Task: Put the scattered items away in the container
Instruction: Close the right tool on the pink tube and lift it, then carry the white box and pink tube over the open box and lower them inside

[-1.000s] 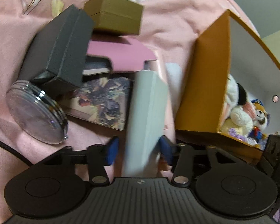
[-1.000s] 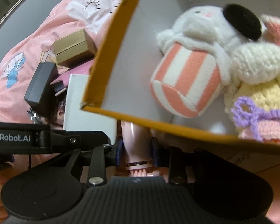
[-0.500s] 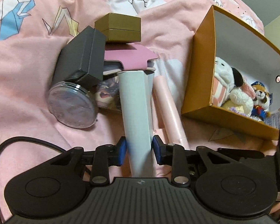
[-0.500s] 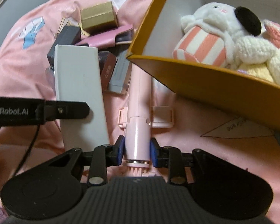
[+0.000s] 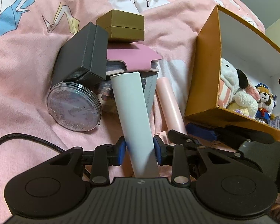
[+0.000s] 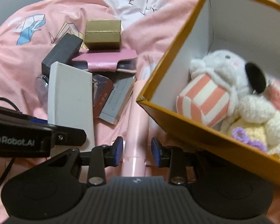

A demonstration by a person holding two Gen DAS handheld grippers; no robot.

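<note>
My left gripper (image 5: pixel 140 150) is shut on a flat white box (image 5: pixel 132 112), held over the pile; the box also shows in the right wrist view (image 6: pixel 71 97). My right gripper (image 6: pixel 137 151) is open, its pads apart on either side of a pink stick (image 6: pixel 137 130) that lies on the blanket; the stick also shows in the left wrist view (image 5: pixel 170 104). The orange container (image 6: pixel 179 115) lies on its side to the right with plush toys (image 6: pixel 220 89) inside; it also shows in the left wrist view (image 5: pixel 205 71).
A pile lies on the pink blanket (image 5: pixel 18 71): a gold box (image 5: pixel 123 26), a black box (image 5: pixel 80 56), a pink wallet (image 5: pixel 132 57), a round clear case (image 5: pixel 74 106), a grey booklet (image 6: pixel 117 99). A black cable (image 5: pixel 18 140) runs at the left.
My right gripper has opened and let go of the pink stick. My left gripper still holds the white box, which now tilts a little to the left. The container looks closer in the right wrist view.
</note>
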